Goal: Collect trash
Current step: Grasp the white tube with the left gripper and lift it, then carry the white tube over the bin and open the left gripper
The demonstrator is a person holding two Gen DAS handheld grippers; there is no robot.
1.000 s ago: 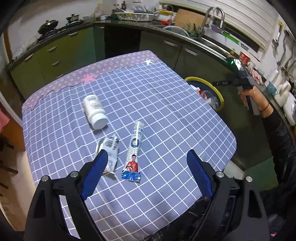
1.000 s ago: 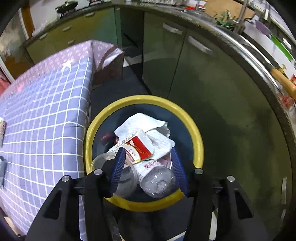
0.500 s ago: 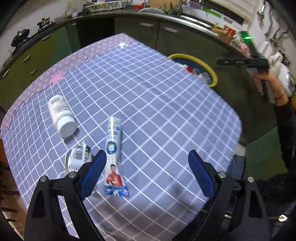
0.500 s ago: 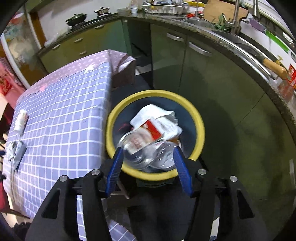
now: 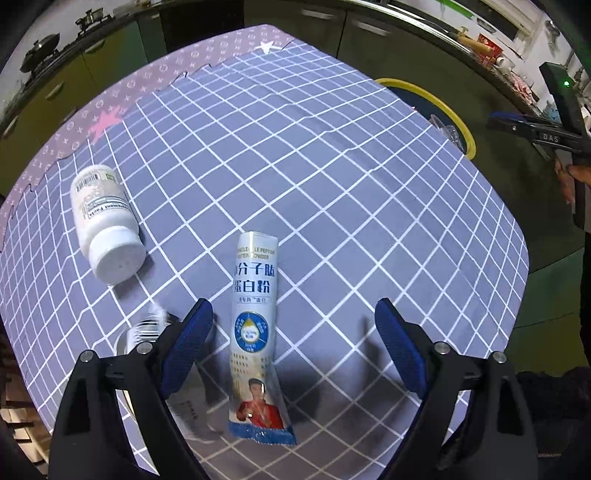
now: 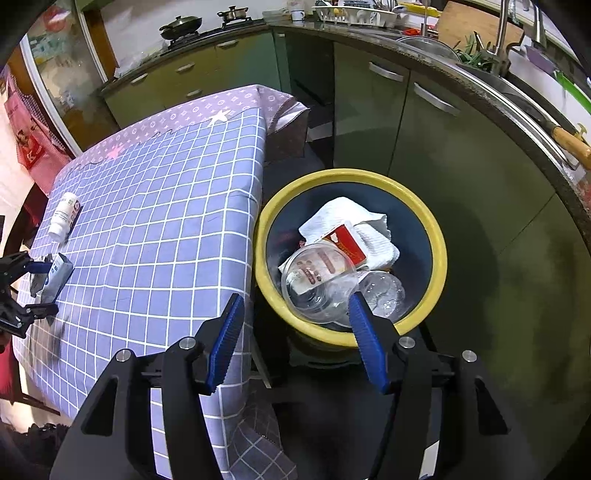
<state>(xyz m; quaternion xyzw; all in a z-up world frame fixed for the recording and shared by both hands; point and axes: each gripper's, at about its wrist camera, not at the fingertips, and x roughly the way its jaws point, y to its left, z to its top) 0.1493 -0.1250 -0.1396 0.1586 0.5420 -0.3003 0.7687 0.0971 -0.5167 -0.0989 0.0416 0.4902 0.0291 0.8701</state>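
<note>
My left gripper hangs open low over the checked tablecloth. A long blue-and-white powder sachet lies flat between its fingers, nearer the left one and untouched. A crumpled silver wrapper shows partly behind the left finger. A white pill bottle lies on its side further left. My right gripper is open and empty, held above the near rim of the yellow-rimmed bin. The bin holds a white paper towel, a red carton, a clear cup and a clear bottle.
The bin stands on the floor between the table's right edge and green kitchen cabinets. In the left wrist view, a hand holds the right gripper beyond the table's right side. A stove with pans is at the back.
My left gripper has come down toward the table, and the sachet now lies between its fingers. My right gripper has drawn back from over the bin, with its fingers a little wider apart.
</note>
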